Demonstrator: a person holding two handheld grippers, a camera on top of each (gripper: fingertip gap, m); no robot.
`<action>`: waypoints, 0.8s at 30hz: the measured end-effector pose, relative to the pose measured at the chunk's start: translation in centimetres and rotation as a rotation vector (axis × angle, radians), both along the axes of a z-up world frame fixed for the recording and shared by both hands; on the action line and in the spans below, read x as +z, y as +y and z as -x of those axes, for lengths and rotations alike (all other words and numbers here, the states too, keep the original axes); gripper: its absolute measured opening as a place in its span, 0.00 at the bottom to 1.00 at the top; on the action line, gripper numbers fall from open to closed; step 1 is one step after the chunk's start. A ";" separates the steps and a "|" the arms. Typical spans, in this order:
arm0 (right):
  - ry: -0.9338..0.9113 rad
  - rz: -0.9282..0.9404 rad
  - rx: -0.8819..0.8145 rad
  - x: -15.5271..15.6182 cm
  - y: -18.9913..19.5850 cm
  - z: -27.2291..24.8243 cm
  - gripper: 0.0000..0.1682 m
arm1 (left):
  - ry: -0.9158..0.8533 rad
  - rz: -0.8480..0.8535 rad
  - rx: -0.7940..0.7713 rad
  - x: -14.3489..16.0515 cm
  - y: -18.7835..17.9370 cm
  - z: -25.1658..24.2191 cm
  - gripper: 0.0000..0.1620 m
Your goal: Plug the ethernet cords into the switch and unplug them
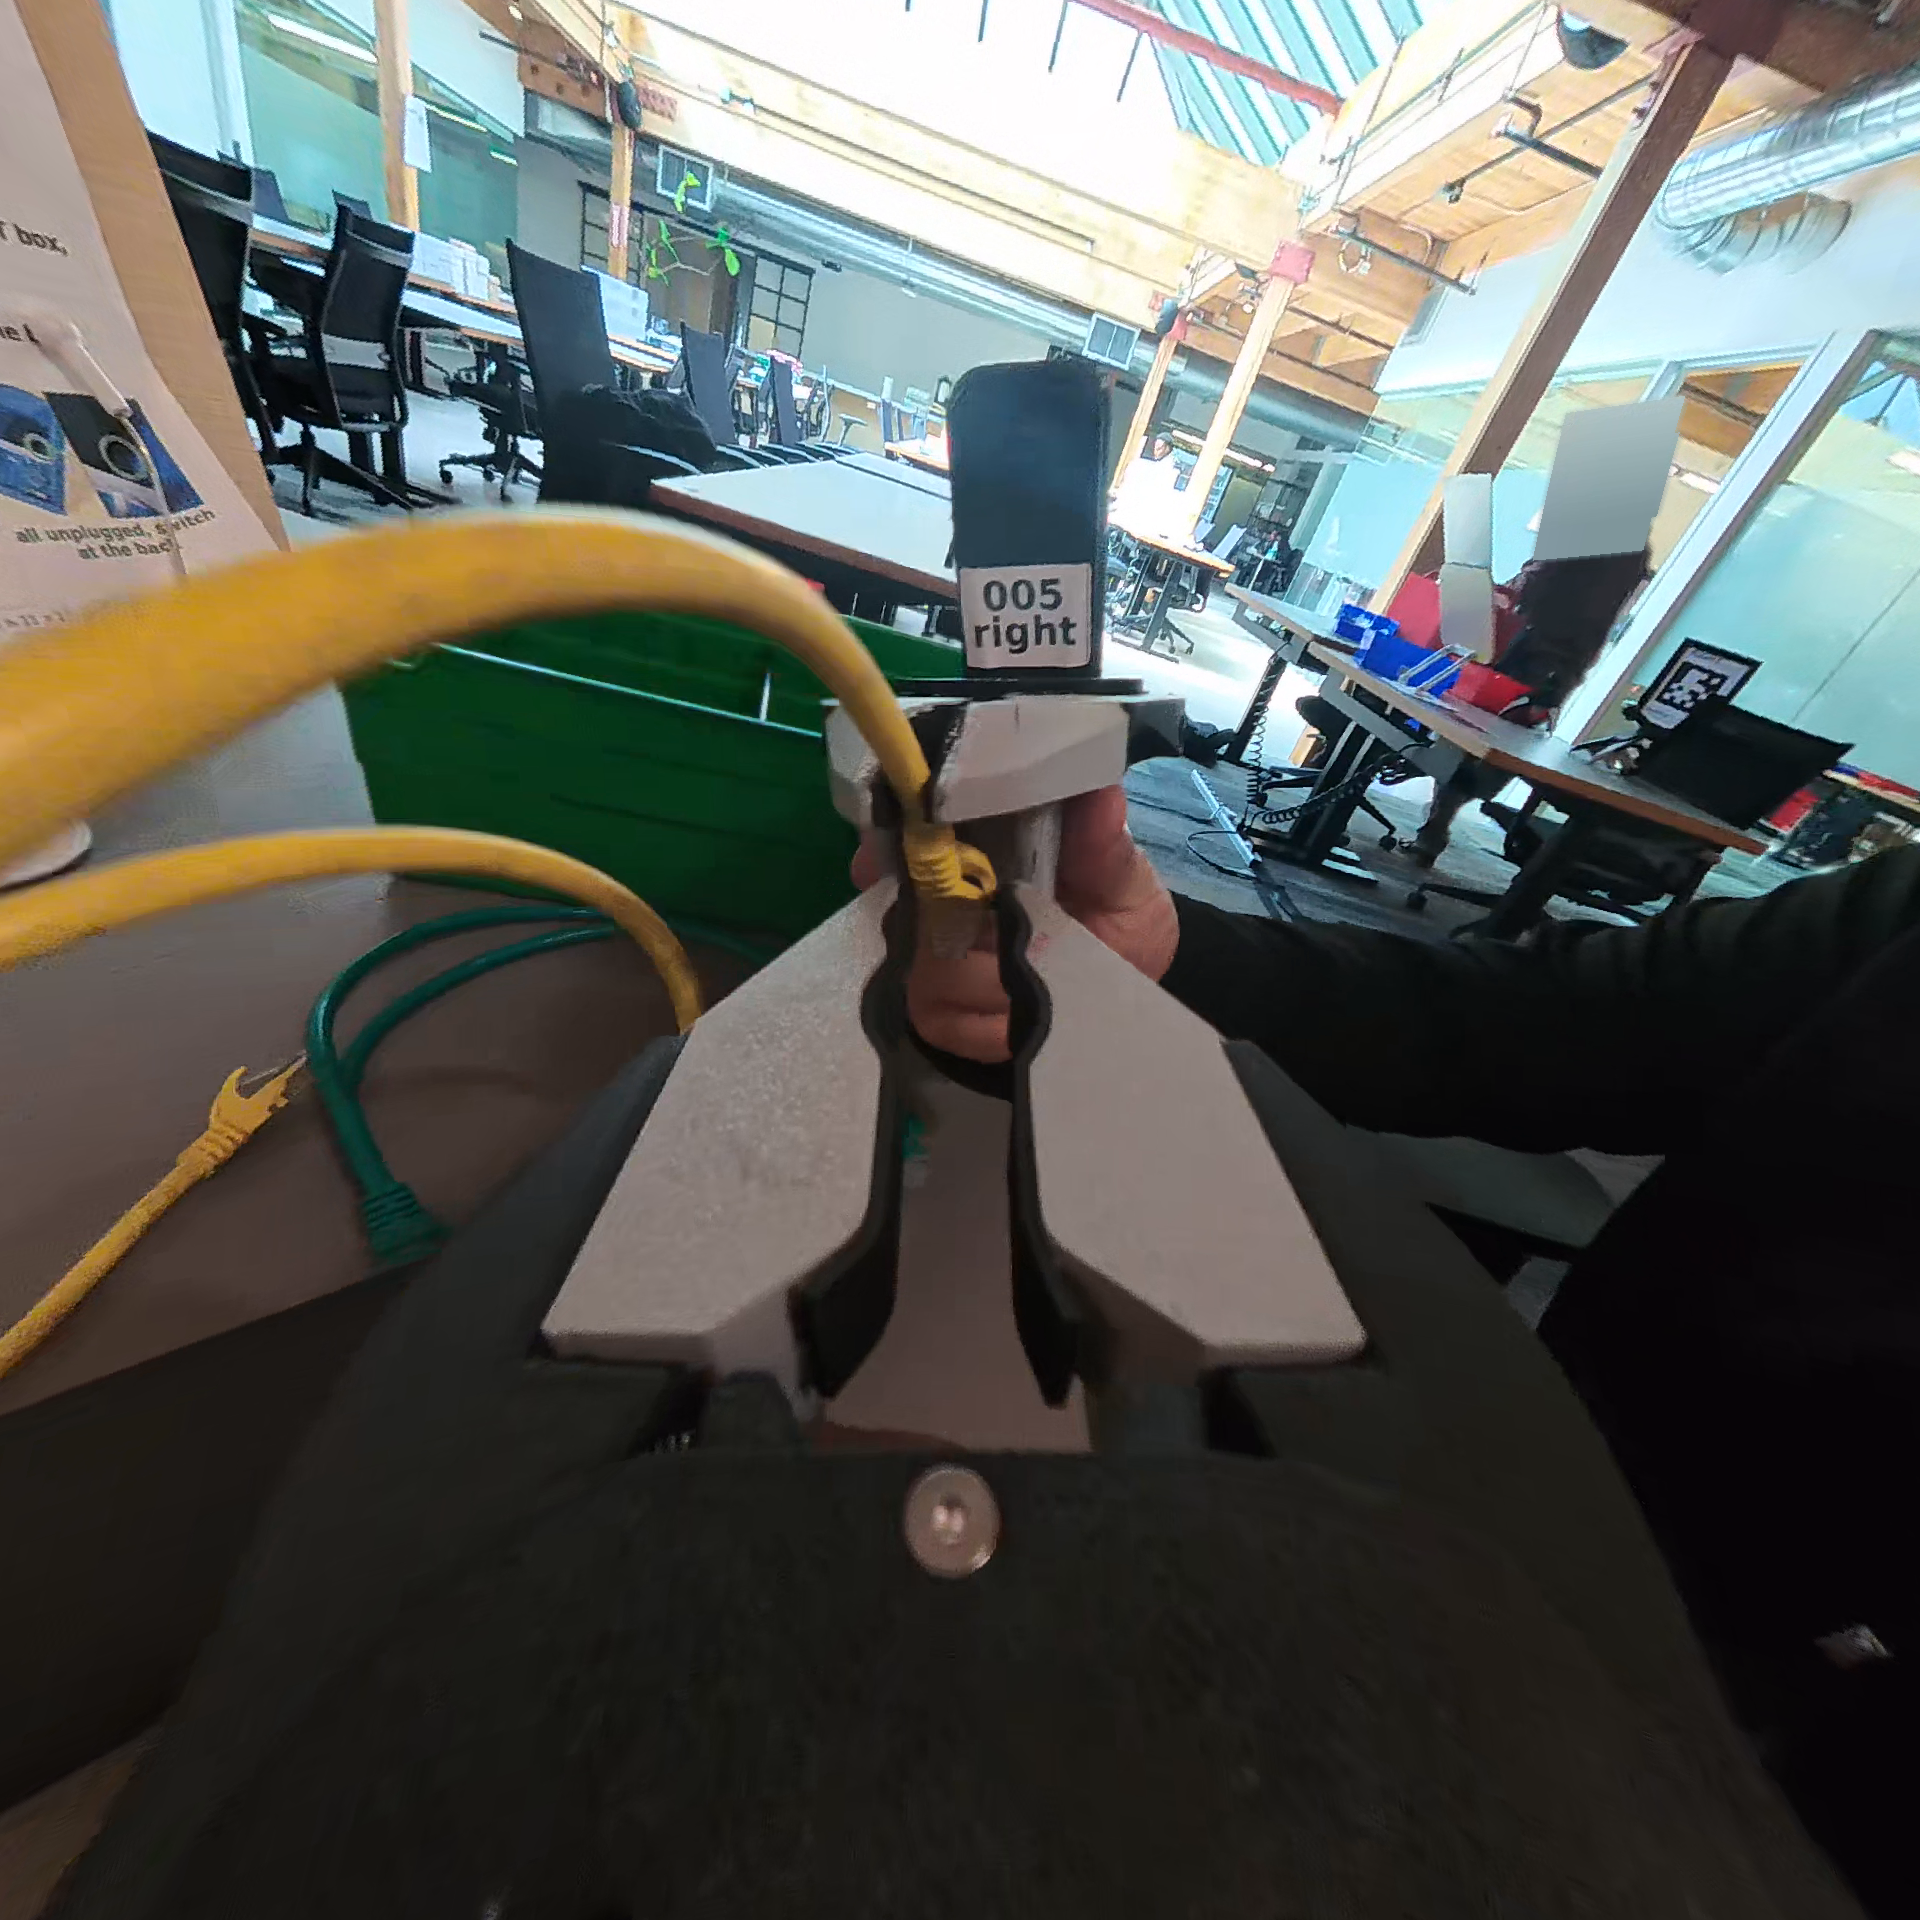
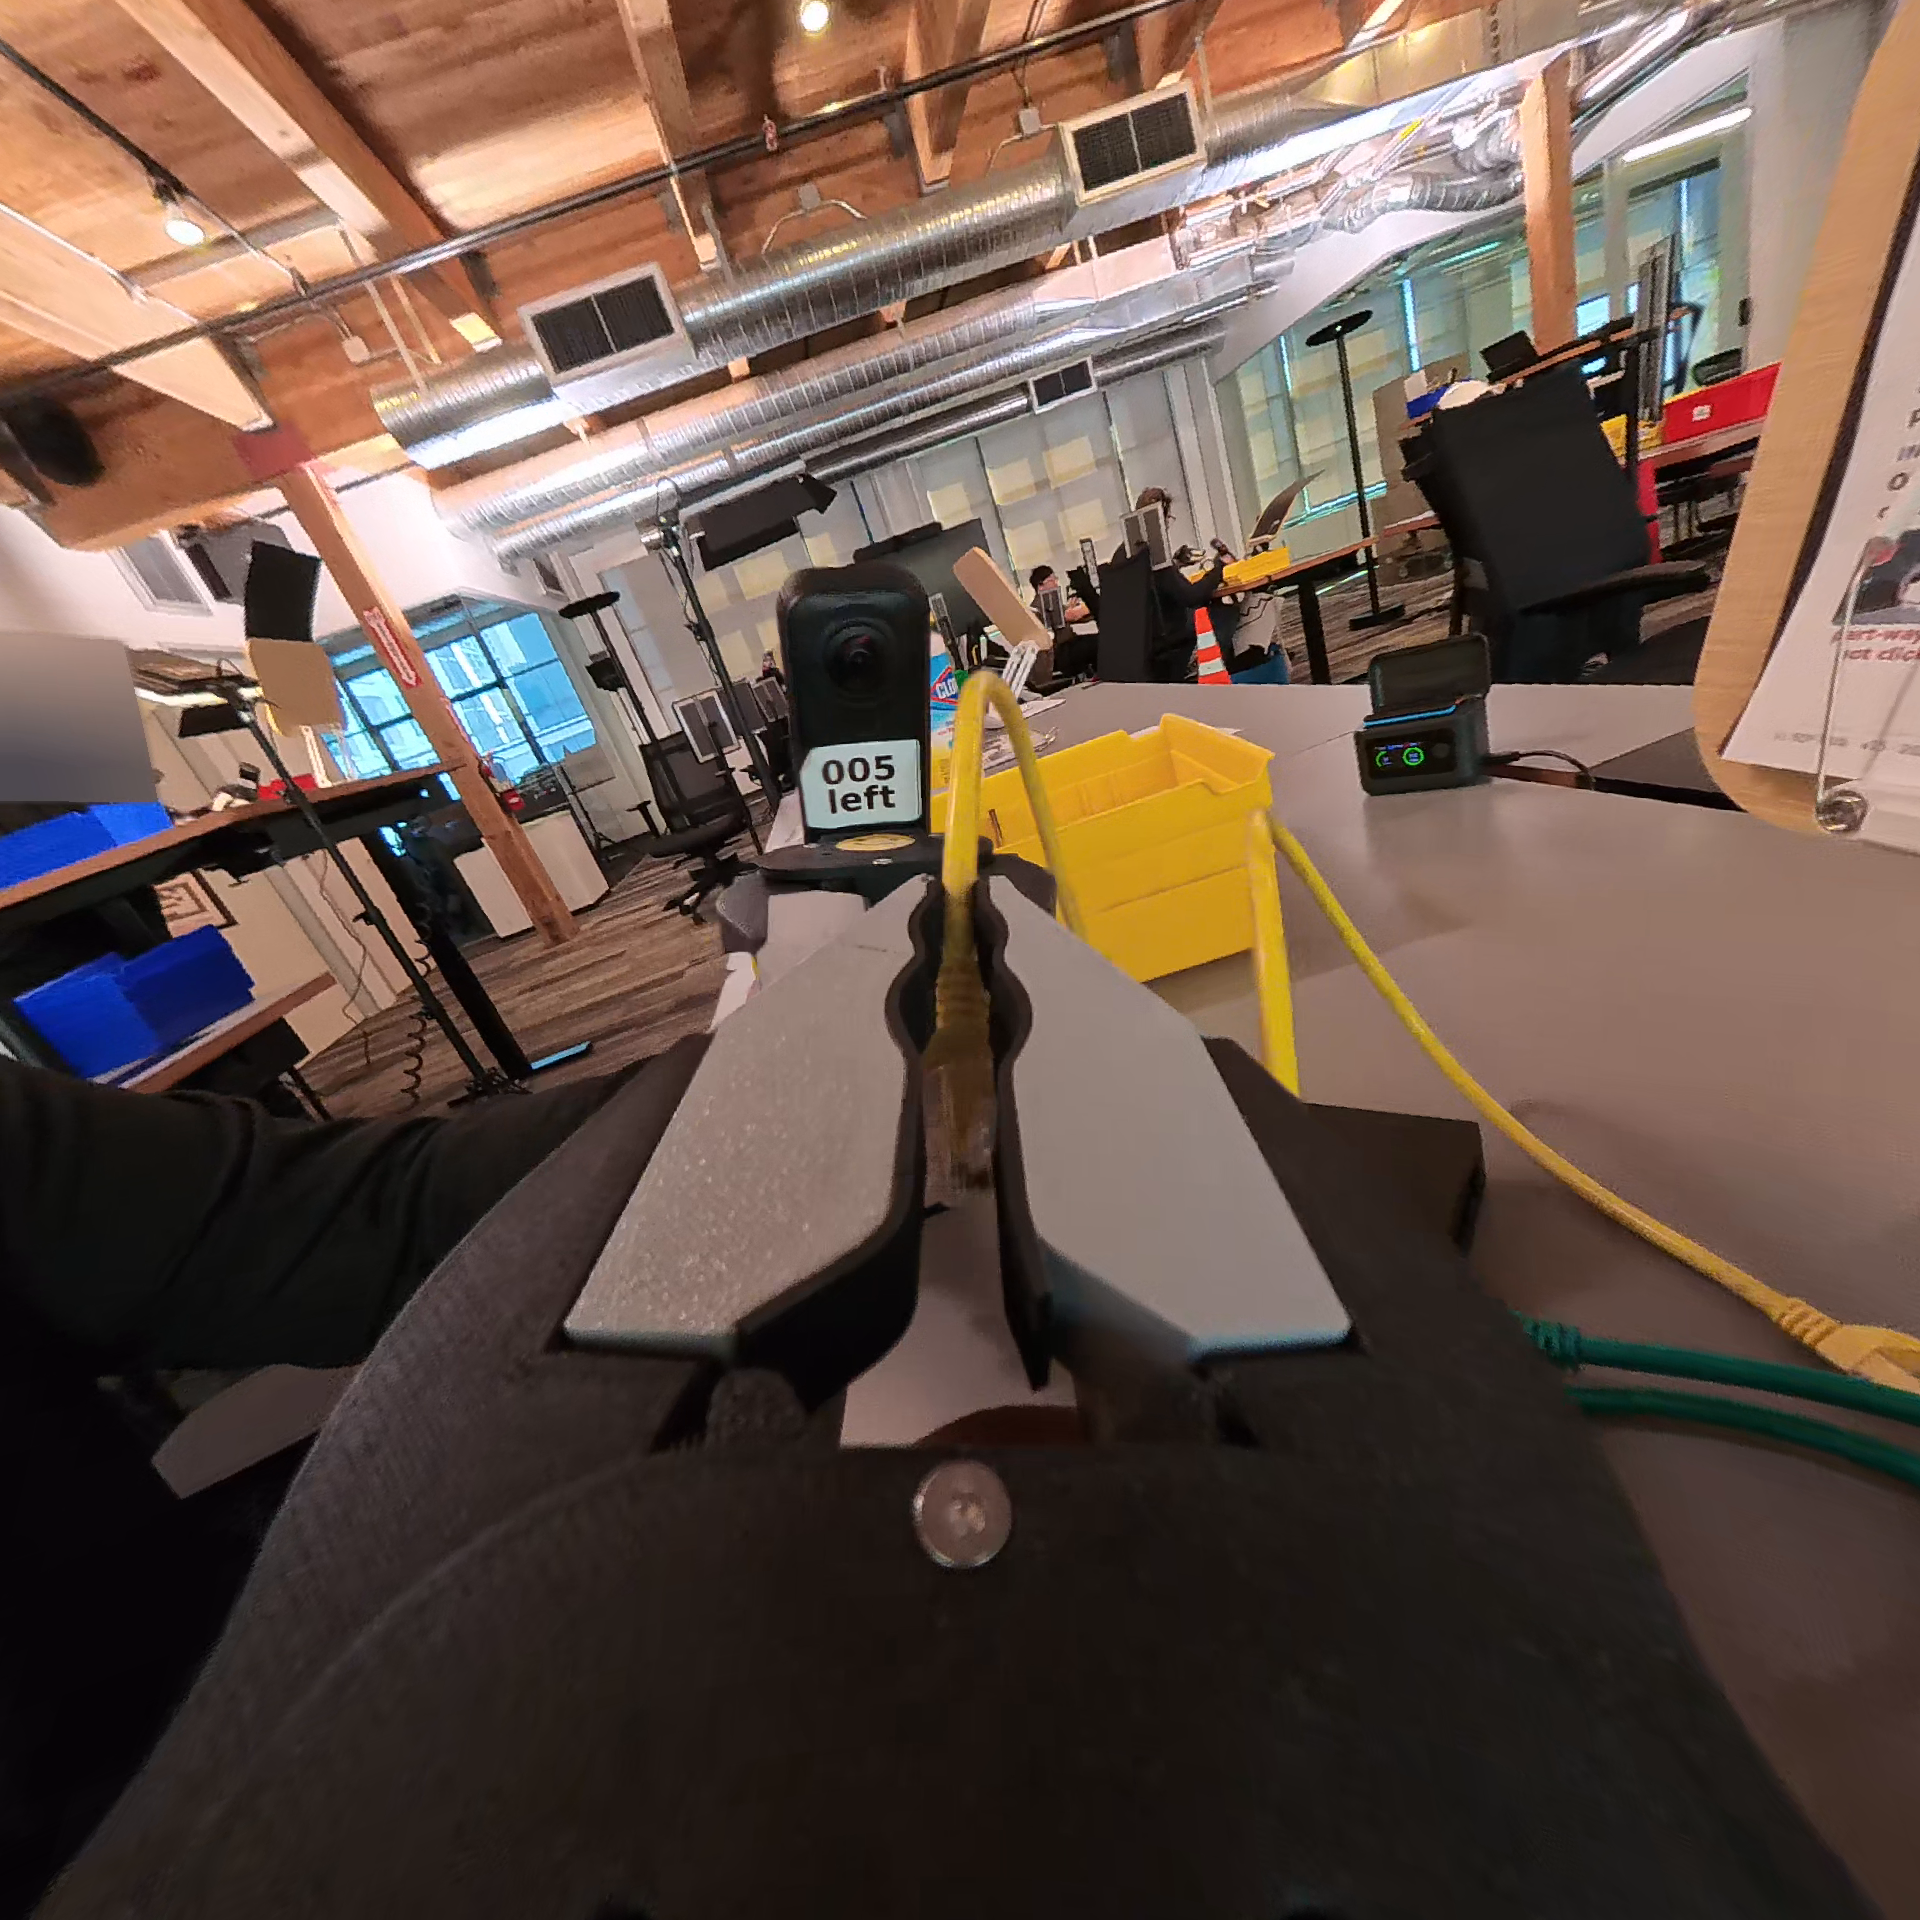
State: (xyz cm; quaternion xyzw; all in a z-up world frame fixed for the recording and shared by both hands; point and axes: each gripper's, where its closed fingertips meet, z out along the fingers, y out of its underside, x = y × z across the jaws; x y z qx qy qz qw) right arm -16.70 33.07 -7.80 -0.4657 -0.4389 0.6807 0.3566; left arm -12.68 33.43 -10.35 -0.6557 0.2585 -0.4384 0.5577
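Left wrist view: the left gripper [image 1: 951, 935], jaws nearly closed, meets the yellow plug [image 1: 940, 868] of a yellow ethernet cord [image 1: 416, 592] that the right gripper [image 1: 914, 805] pinches; whether the left grips it too is unclear. A green cord [image 1: 353, 1122] lies on the table [image 1: 156, 987] beside a green bin [image 1: 623, 748].

Right wrist view: the right gripper's [image 2: 961, 935] jaws clamp the yellow plug [image 2: 958, 1049], raised above the table [image 2: 1558, 935] before a yellow bin [image 2: 1143, 831].

Green plastic crate [image 1: 623, 748] on worktop [image 1: 187, 1018], at 10 o'clock in left wrist view. Yellow plastic bin [image 2: 1153, 831] at 1 o'clock in right wrist view, on grey worktop [image 2: 1610, 987]. Small black device with lit screen [image 2: 1418, 732] at 2 o'clock, farther back. Clipboard with printed sheet [image 2: 1829, 520] at 3 o'clock edge. Black office chairs [image 1: 561, 343] behind, 11 o'clock in left wrist view.
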 end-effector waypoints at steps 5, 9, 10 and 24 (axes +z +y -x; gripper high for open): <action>0.005 -0.041 -0.085 0.3 1.3 -0.5 0.01 | 0.047 0.000 0.038 -0.3 0.4 0.9 0.08; 0.017 0.055 -0.085 0.4 2.8 -1.2 0.01 | -0.001 -0.030 0.109 0.9 0.9 2.7 0.07; 0.006 0.062 -0.084 0.2 2.9 -1.2 0.01 | -0.029 -0.032 0.118 1.3 0.9 3.1 0.07; -0.064 0.042 -0.036 -1.6 1.6 0.0 0.00 | -0.176 0.002 0.129 2.4 1.2 4.9 0.07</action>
